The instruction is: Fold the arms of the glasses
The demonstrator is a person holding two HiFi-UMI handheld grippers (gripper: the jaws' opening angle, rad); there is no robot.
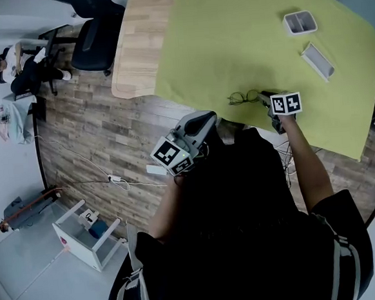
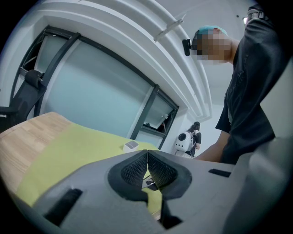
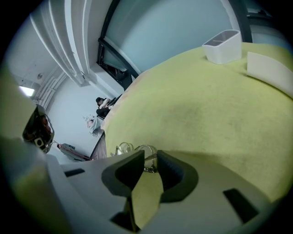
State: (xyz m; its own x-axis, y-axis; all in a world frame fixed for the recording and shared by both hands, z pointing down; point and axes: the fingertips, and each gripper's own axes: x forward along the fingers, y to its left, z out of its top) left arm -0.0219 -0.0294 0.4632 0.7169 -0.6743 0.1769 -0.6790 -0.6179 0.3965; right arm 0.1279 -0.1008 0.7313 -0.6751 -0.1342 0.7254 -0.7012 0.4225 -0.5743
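- The right gripper (image 3: 150,158) was held with its jaws narrowly apart. The near end of the glasses (image 3: 123,148) was set between their tips, and no clamping could be seen.
- The glasses were laid on the green cloth (image 3: 206,105), close to its near edge.
- Beyond them, a wide bare stretch of cloth was left open as far as the white tray (image 3: 223,45) and the flat white lid (image 3: 268,68), both placed toward the far edge.
- The left gripper (image 2: 147,153) was held off the cloth's near edge, its jaws closed tip to tip with nothing between them.
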